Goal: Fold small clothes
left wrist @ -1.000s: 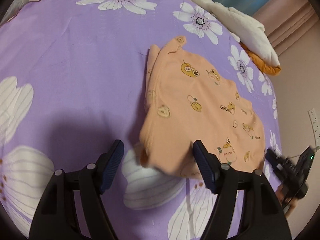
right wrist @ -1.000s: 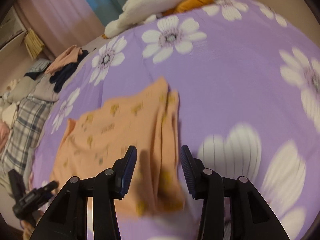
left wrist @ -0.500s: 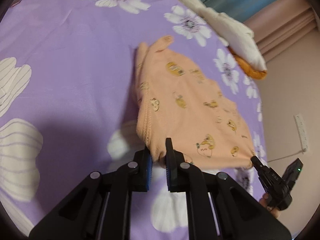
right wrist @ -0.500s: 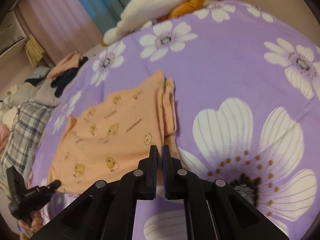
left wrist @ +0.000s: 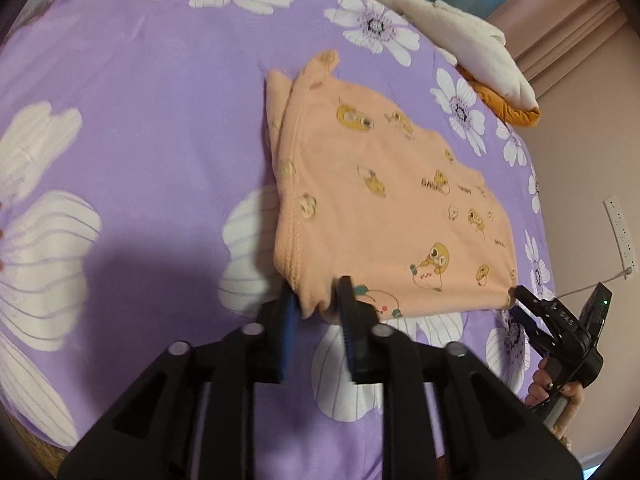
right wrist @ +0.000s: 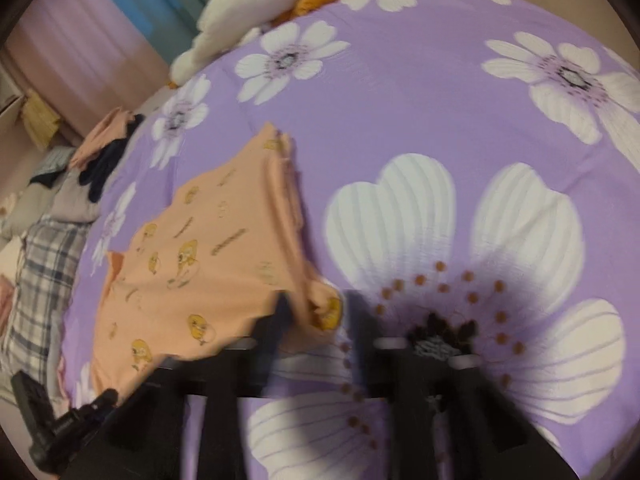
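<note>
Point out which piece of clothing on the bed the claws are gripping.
The peach cartoon-print garment spread flat on the purple sheet; the left claw pinches its near corner. The other clothes sit heaped at the bed's edges.

Garment (left wrist: pixel 384 200) lies flat on the bedsheet (left wrist: pixel 140 120), centre of left wrist view. Left gripper (left wrist: pixel 316 312) sits at its 6 o'clock corner, cloth between the fingers. Right gripper (left wrist: pixel 560 332) at garment's 4 o'clock corner. Pillow pile (left wrist: pixel 460 36) at 1 o'clock, behind the garment. In right wrist view, clothes heap (right wrist: pixel 64 184) lies at 9 o'clock, left of the garment (right wrist: pixel 192 264).
</note>
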Demonstrator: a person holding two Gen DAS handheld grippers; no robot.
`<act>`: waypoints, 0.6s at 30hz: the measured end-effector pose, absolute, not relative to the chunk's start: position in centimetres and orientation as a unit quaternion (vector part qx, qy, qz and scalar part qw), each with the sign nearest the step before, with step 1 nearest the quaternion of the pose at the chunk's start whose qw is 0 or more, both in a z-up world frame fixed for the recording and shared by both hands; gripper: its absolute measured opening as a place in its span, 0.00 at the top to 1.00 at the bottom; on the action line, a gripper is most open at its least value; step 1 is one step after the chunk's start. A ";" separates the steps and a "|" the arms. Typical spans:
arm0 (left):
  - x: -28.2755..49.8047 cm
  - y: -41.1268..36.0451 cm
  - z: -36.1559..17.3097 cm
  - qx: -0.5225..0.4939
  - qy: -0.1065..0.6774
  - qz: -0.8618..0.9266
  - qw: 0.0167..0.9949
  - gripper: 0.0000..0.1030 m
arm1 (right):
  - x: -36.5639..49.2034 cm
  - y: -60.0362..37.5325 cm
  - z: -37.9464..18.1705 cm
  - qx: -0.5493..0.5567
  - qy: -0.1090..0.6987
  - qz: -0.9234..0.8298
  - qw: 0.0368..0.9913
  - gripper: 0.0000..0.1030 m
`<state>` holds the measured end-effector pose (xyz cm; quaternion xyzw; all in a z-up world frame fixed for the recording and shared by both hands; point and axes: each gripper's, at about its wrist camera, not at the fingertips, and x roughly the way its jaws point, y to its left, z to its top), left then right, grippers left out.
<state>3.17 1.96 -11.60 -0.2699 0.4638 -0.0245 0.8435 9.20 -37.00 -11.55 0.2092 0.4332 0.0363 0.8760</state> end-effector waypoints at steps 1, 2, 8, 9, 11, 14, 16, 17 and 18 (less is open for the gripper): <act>3.0 2.2 -11.3 -0.264 0.459 -0.018 0.848 0.66 | 8.8 -37.3 -11.4 0.212 0.428 0.027 0.878 0.43; 2.9 2.4 -11.0 -0.260 0.453 -0.012 0.852 0.61 | 8.5 -37.7 -11.4 0.221 0.422 0.030 0.879 0.43; 2.7 3.4 -10.7 -0.260 0.441 0.003 0.859 0.47 | 8.8 -37.6 -13.7 0.303 0.431 0.102 0.844 0.43; 2.6 3.5 -10.7 -0.259 0.440 0.002 0.860 0.46 | 9.0 -37.3 -13.7 0.304 0.425 0.107 0.846 0.43; 2.6 3.7 -10.8 -0.258 0.441 0.002 0.860 0.45 | 9.7 -36.6 -13.9 0.317 0.420 0.116 0.843 0.43; 2.7 4.3 -11.0 -0.262 0.441 0.007 0.858 0.45 | 10.8 -35.5 -14.2 0.324 0.411 0.118 0.844 0.43; 2.7 4.8 -11.4 -0.267 0.445 0.009 0.855 0.45 | 11.5 -34.5 -14.1 0.324 0.406 0.126 0.845 0.45; 2.7 5.0 -11.5 -0.270 0.446 0.011 0.853 0.45 | 11.8 -34.1 -14.1 0.325 0.405 0.129 0.845 0.51; 2.7 5.2 -11.7 -0.272 0.447 0.011 0.852 0.45 | 12.0 -33.7 -14.2 0.325 0.406 0.130 0.844 0.54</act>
